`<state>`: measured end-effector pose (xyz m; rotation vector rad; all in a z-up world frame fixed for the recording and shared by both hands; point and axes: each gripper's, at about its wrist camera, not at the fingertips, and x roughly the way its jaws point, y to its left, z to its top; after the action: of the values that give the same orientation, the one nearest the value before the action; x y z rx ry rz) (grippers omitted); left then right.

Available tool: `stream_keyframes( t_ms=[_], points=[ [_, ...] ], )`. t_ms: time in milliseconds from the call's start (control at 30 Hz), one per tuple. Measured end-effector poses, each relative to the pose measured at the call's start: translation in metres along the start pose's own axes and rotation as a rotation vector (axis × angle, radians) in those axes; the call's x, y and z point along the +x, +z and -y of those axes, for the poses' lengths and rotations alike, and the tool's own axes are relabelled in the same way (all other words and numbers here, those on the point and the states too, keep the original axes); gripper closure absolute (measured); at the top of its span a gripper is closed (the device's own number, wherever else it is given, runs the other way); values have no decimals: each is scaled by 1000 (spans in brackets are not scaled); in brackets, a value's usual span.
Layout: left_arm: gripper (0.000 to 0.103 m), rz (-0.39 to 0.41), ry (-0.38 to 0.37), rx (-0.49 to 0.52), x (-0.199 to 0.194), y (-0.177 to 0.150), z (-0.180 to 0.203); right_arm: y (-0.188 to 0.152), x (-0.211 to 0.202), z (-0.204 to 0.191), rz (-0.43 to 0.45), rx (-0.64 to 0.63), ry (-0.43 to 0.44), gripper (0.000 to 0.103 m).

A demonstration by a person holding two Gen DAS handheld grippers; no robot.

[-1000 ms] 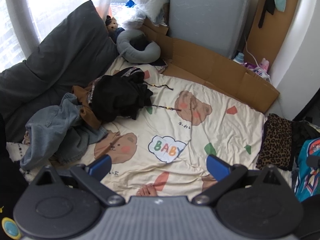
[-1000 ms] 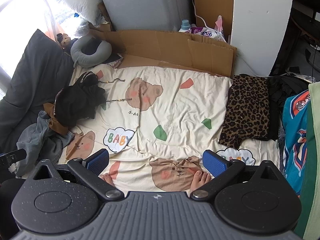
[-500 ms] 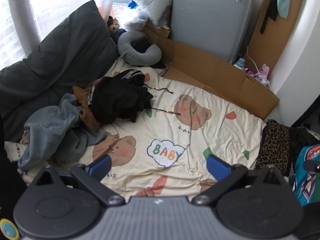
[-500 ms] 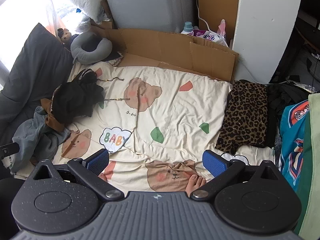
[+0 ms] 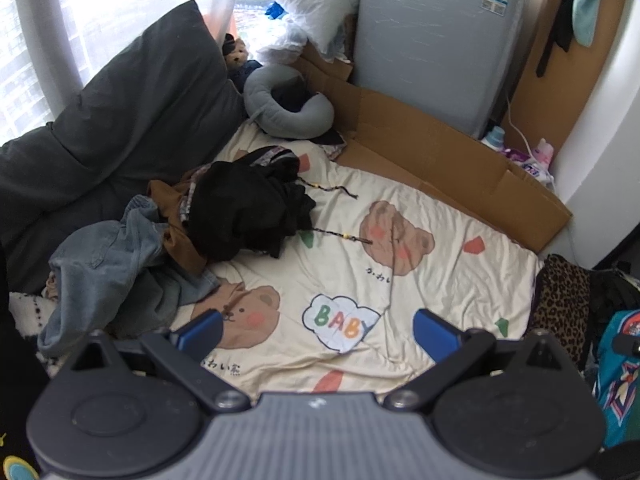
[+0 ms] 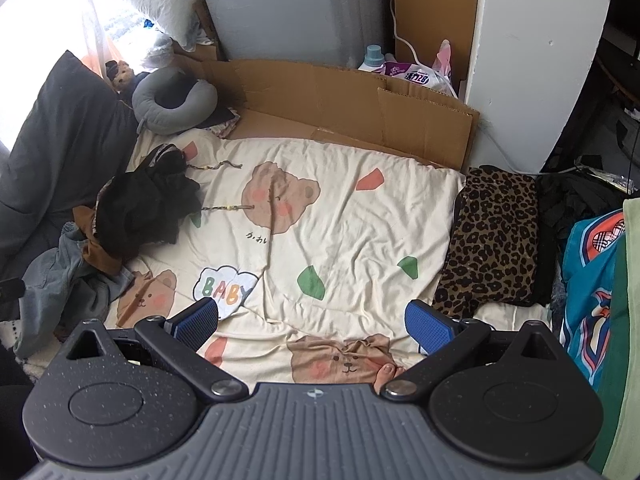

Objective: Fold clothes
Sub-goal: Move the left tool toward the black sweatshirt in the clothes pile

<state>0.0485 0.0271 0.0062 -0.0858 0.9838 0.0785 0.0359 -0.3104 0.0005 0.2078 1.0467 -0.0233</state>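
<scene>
A pile of unfolded clothes lies at the left of the cream bear-print blanket: a black garment with beaded cords on top, a brown piece under it, and a blue denim garment nearest me. A folded leopard-print garment rests at the blanket's right edge. My left gripper hovers open above the blanket's near edge, right of the denim. My right gripper is open too, held over the blanket, empty.
A dark grey pillow and grey neck pillow sit at the back left. Cardboard lines the far edge before a grey appliance. Teal clothing lies at the right. A person's toes show by my right gripper.
Both grippers have drawn back and risen slightly, so the toes have slipped lower in the views. The clothes have not moved and both grippers stay open.
</scene>
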Motion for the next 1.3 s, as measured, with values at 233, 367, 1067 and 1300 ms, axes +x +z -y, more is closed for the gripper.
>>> stream_keyframes(
  t_ms=[233, 367, 1067, 1300],
  points=[
    [1, 6, 1, -6, 10, 15, -5, 13, 16, -1, -3, 4, -3, 1],
    [1, 3, 0, -6, 18, 20, -8, 22, 23, -1, 0, 12, 9, 1],
    [1, 31, 18, -49, 73, 53, -35, 56, 77, 9, -1, 27, 43, 1],
    [1, 33, 41, -71, 93, 63, -52, 74, 94, 5, 22, -8, 25, 1]
  ],
)
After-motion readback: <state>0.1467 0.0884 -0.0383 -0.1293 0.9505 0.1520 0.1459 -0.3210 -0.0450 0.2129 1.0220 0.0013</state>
